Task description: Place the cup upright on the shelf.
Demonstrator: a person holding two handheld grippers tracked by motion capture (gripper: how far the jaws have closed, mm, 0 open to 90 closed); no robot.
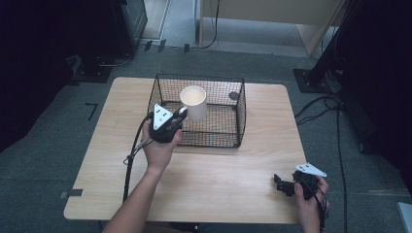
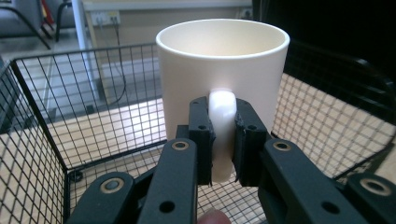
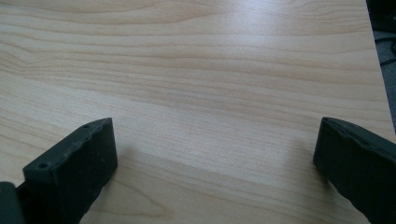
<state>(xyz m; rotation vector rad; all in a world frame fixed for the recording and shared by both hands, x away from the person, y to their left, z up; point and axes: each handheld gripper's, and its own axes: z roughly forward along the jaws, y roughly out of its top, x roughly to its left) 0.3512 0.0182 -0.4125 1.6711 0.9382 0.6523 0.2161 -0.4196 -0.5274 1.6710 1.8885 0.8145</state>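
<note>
Already the left gripper (image 1: 179, 115) is clamped on the mug (image 2: 222, 77) by its handle, holding it upright just ahead, over the basket (image 1: 241, 109). Setting down and letting go remain. Meanwhile the right gripper (image 1: 281, 184) rests wide, empty.

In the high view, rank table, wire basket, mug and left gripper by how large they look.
1. Table
2. Wire basket
3. Mug and left gripper: too alike to rank; the gripper, jaws shut on the mug's handle, sits partly hidden by the hand, and both are raised nearer the camera.
</note>
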